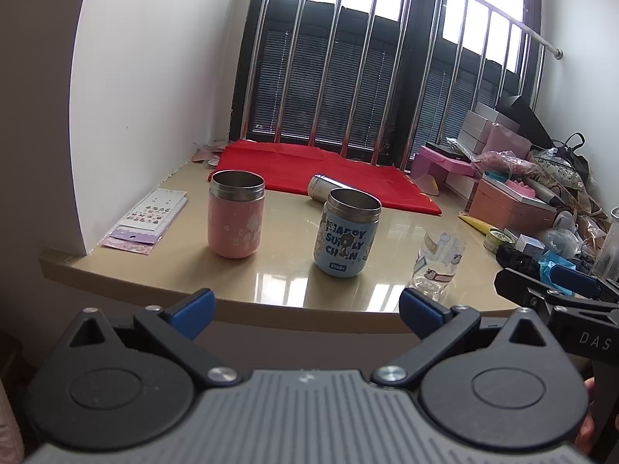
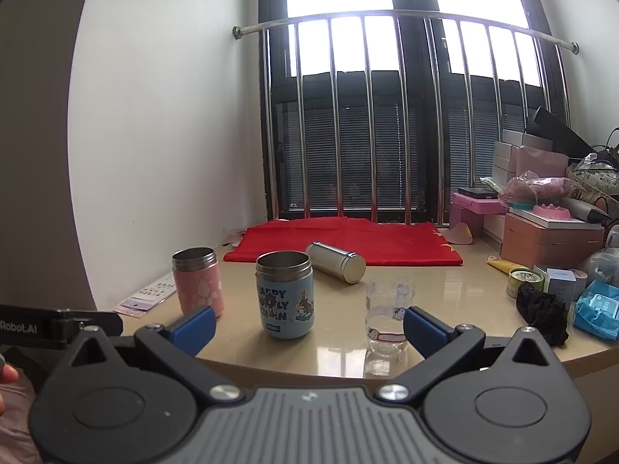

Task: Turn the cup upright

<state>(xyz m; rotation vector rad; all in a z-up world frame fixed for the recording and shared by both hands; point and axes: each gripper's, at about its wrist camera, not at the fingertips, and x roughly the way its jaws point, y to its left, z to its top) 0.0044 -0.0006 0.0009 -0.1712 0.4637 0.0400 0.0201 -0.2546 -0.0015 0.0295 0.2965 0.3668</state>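
Observation:
A pink cup (image 1: 236,214) (image 2: 198,281) and a blue cup with cartoon print (image 1: 347,232) (image 2: 285,294) stand upright on the beige table (image 1: 271,270), mouths up. A clear printed glass (image 1: 439,265) (image 2: 389,319) stands mouth down at the front right. A steel cup (image 1: 329,187) (image 2: 336,262) lies on its side at the red cloth's edge. My left gripper (image 1: 307,311) is open and empty, held back from the table's front edge. My right gripper (image 2: 309,326) is open and empty, just before the glass; it also shows in the left wrist view (image 1: 557,290).
A red cloth (image 1: 329,170) (image 2: 344,241) lies at the back under the barred window. Boxes, bags and small items (image 1: 522,201) (image 2: 549,239) crowd the right side. Sticker sheets (image 1: 151,218) lie at the left by the white wall.

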